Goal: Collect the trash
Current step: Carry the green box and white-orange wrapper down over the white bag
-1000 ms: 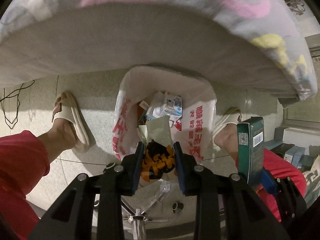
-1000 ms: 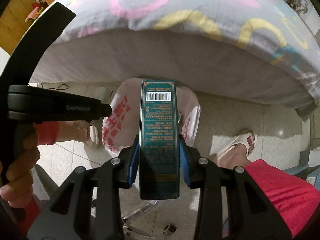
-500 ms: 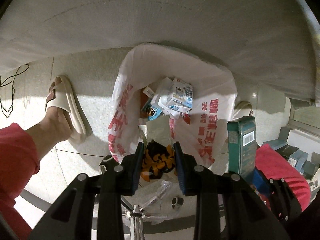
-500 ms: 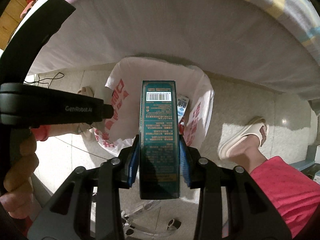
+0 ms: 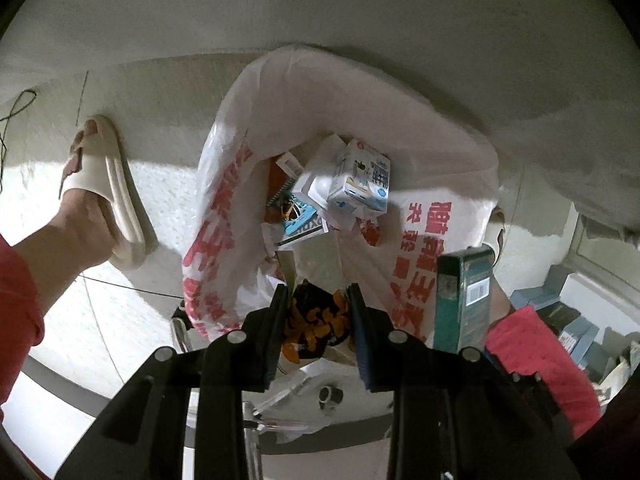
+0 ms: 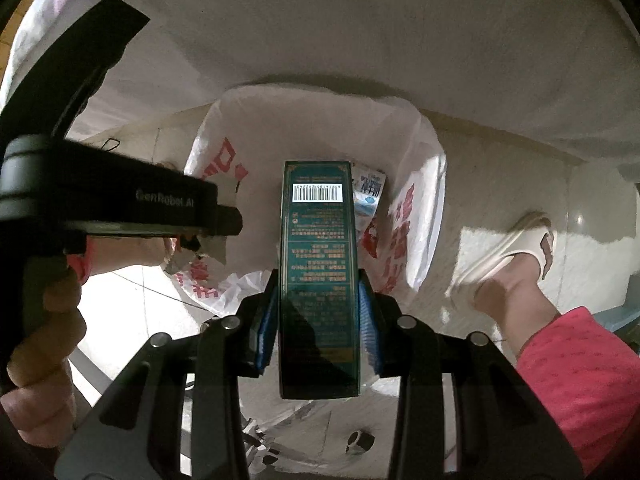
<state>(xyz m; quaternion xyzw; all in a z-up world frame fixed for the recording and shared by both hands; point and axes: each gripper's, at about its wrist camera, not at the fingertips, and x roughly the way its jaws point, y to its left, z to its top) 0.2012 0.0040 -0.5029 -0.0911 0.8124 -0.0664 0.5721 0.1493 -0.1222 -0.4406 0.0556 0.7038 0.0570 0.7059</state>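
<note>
Right gripper [image 6: 318,312] clamped on green box [image 6: 318,264] at lower long sides, over trash bag [image 5: 420,120] mouth. Looks light, stiff cardboard, smooth faces; mid-side grip holds. Left gripper [image 5: 318,334] pinching orange-black wrapper [image 5: 316,320], soft, crinkly.

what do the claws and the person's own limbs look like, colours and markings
Both claws, left claw and right claw, are matte black angular frames with silver rivets and ribbed blue pads. The left handle reads "GenRobot.AI" in grey. Bare hand, red-pink clothing, cream slide sandals.
</note>
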